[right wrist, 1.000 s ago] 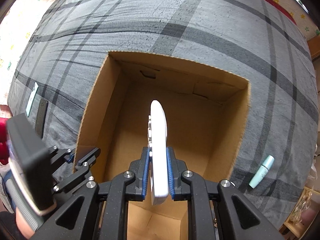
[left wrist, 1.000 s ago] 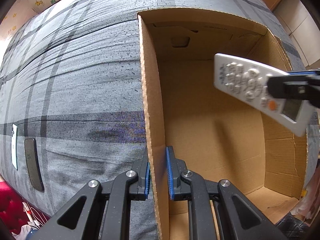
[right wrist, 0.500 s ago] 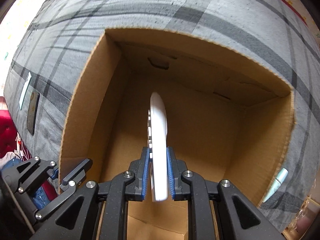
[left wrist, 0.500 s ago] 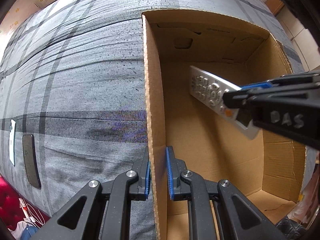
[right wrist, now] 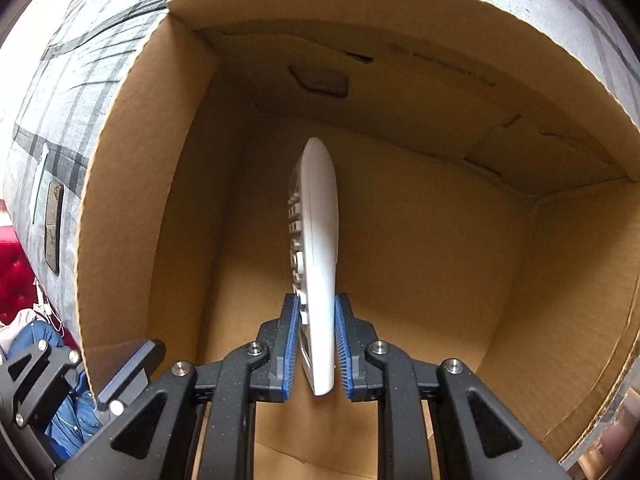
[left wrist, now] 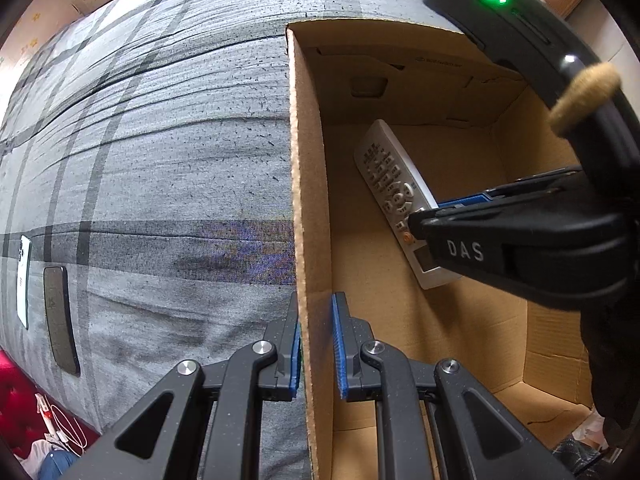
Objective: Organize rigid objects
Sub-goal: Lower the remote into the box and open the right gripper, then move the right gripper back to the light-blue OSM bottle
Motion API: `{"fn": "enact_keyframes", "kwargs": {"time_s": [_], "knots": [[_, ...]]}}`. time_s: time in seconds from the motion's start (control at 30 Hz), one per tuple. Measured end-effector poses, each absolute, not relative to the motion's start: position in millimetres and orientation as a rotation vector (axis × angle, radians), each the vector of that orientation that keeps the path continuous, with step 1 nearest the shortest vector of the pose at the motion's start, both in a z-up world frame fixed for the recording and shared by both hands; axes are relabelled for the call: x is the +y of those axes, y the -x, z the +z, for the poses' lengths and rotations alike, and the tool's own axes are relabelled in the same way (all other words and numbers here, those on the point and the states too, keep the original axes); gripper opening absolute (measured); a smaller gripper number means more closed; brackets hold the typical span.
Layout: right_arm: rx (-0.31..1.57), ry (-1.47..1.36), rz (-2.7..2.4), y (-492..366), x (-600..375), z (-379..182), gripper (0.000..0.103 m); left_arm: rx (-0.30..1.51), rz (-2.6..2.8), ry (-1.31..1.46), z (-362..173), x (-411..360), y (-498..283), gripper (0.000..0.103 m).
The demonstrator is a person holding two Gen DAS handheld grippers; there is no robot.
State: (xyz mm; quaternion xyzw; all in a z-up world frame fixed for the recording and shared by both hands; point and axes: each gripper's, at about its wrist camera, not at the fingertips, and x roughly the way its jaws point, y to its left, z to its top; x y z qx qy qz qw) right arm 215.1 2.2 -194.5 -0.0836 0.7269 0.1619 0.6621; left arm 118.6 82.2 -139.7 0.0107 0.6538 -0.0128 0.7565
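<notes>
Left wrist view shows your left claw pinched tight on the side wall of the cardboard box, one blue pad outside and one inside, pointing straight down. From the right wrist view, your right claw sits low inside that box with the white remote control standing on edge between its pads; the jaws have just been easing apart, a narrow gap shows at each pad, and the remote's far tip reaches down toward the box floor. Whether the pads still bite on it, you cannot tell. In the left view the same remote shows its button face, slanted across the box interior, with the right claw's black finger crossing its lower end.

Outward from there, the box rests on a bed covered in grey plaid bedding. Well apart from the box, near the bed's left edge, a dark phone and a white phone lie side by side. Beyond the edge you see red upholstery and a white cable.
</notes>
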Motion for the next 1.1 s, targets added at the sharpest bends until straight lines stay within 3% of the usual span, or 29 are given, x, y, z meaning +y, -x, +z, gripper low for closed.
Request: {"fn": "enact_keyframes", "kwargs": {"time_s": [0.13, 0.23, 0.3, 0.77, 1.1], "knots": [[1.639, 0.194, 0.365, -216, 1, -192, 0.02, 1.424, -0.028, -0.029, -140, 81, -118, 0.014], [1.629, 0.183, 0.355, -218, -1, -188, 0.034, 1.423, -0.028, -0.033, -140, 80, -118, 0.014], [1.606, 0.183, 0.338, -221, -3, -184, 0.05, 1.422, -0.026, -0.032, -141, 80, -118, 0.014], [1.475, 0.202, 0.329, -214, -9, -133, 0.09, 1.412, -0.022, -0.037, -144, 78, -115, 0.014], [1.41, 0.174, 0.311, -203, -27, -112, 0.1, 1.403, -0.025, -0.039, -145, 79, -112, 0.014]]}}
